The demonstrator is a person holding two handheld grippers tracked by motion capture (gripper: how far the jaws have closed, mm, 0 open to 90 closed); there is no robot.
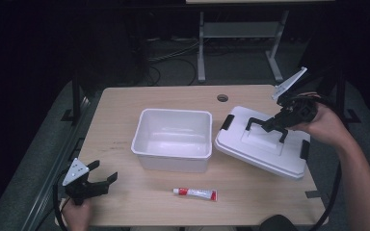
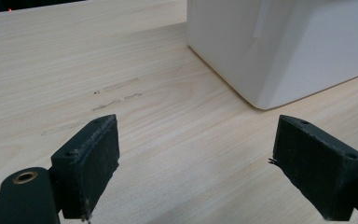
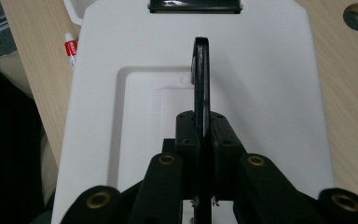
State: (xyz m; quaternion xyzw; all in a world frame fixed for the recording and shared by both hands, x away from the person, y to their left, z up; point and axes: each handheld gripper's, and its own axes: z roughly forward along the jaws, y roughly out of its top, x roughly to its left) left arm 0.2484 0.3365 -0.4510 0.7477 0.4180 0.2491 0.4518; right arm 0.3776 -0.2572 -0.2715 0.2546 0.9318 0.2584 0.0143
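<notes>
Right gripper (image 1: pixel 270 126): clamping its jaws on the black handle (image 3: pixel 201 70) of the white lid (image 1: pixel 260 147).
Lid: hanging tilted under that gripper, its low edge touching the table (image 1: pixel 120 110).
Left gripper (image 1: pixel 101 175): resting with jaws spread wide, nothing between them.
Bin (image 1: pixel 172 139): sitting ahead of the left gripper.
Tube (image 1: pixel 195 193): lying near the bin.

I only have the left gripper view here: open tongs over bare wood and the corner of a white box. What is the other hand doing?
Observer: The right tongs are shut on the black handle of a white lid.
Operator: Is that lid on the box?
Observer: No, the lid is tilted beside the open white box, on its right in the high view.
Operator: Anything else on the table?
Observer: A red and white tube lies in front of the box, nearer the person.
</notes>
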